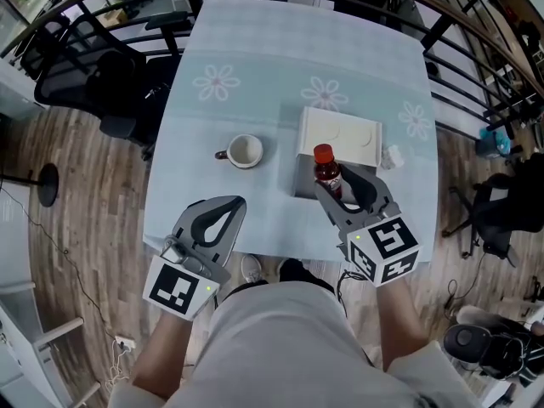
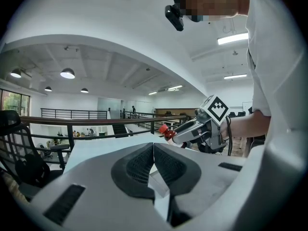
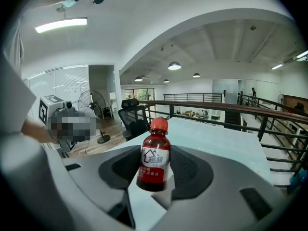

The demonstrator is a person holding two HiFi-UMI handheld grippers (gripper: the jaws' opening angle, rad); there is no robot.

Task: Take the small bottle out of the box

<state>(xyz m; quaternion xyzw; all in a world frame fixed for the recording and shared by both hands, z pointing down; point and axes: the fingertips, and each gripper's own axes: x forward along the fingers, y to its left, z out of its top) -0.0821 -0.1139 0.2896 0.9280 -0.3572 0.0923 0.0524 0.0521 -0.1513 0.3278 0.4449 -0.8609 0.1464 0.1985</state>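
Table (image 1: 255, 49) with pale floral cloth; white box (image 1: 340, 130) sits open right of centre, mug (image 1: 245, 151) well apart to its left. Right gripper (image 1: 347, 187) is over the box's near end, clamped on the small bottle (image 3: 154, 160): pads grip the label zone on both sides, red cap stands proud above the jaws, bottle roughly upright. The head view can't confirm the base is clear of the box wall.

Judgement: the step in hand is the lift-out. It should go straight up until the base clears the rim, then translate toward bare cloth; no tilt, since the grip sits low on a round body and could let it pivot. Squeeze should hold constant.

Left gripper (image 2: 154, 150) is near the table's front edge, pads pressed together, nothing between them, idle
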